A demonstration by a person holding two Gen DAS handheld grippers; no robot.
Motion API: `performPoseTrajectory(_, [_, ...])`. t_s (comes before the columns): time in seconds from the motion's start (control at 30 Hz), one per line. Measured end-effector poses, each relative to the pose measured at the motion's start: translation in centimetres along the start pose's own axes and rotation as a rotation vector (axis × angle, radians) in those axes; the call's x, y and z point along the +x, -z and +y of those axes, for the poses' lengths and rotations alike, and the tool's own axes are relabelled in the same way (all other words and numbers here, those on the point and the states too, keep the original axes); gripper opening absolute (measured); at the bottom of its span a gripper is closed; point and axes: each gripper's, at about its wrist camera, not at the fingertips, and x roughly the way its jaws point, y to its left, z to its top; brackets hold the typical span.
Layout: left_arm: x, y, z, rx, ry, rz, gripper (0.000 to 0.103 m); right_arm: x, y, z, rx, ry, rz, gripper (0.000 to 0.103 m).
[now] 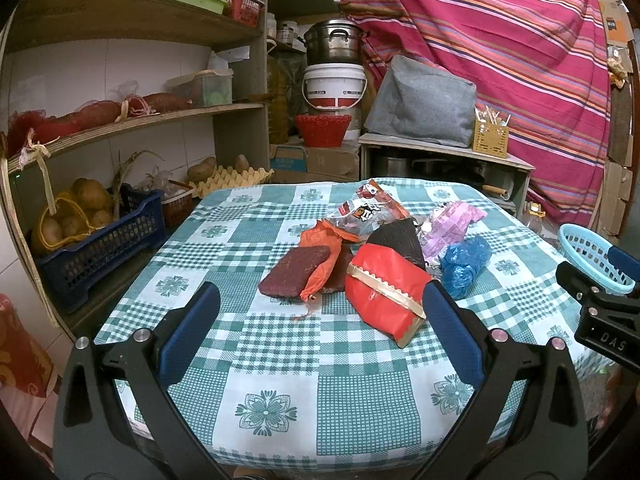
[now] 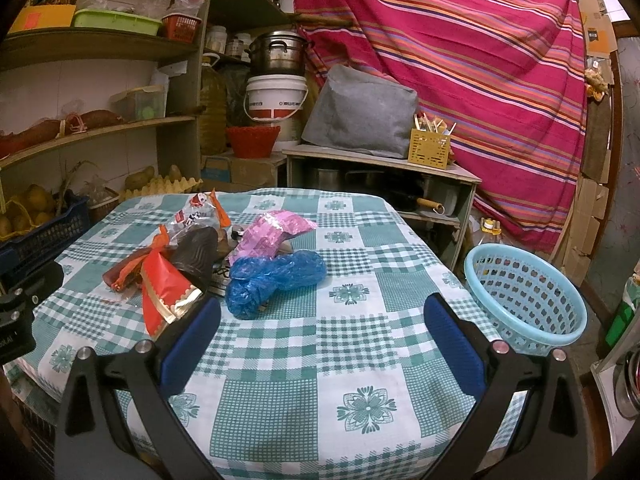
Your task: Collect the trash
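A heap of trash lies mid-table on the green checked cloth (image 1: 280, 360): a red wrapper with gold trim (image 1: 384, 294), a dark red pad (image 1: 294, 272), an orange bag (image 1: 320, 244), a black wrapper (image 1: 396, 242), a clear snack bag (image 1: 364, 210), a pink wrapper (image 1: 450, 224) and a crumpled blue plastic bag (image 1: 466, 258). My left gripper (image 1: 320, 300) stands open just short of the heap, nothing between its fingers. My right gripper (image 2: 322, 312) is open too, right of the blue plastic bag (image 2: 276, 276), above bare cloth (image 2: 320, 360). A light blue basket (image 2: 524, 292) sits at the table's right edge.
Wooden shelves (image 1: 132, 120) with a dark blue crate of potatoes (image 1: 100, 240) stand to the left. Behind the table are a white bucket (image 1: 334, 86), a red bowl (image 1: 322, 130), a grey bag (image 1: 420, 104) on a low cabinet, and a striped red cloth (image 1: 500, 40).
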Motion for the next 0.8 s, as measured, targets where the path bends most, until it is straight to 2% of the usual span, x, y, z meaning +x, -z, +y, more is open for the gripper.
performPoseTrajectory(0.8, [0.27, 0.25, -0.16, -0.003, -0.002, 0.006, 0.098, 0.12, 0.03, -0.86, 0.008, 0.003, 0.002, 0.099])
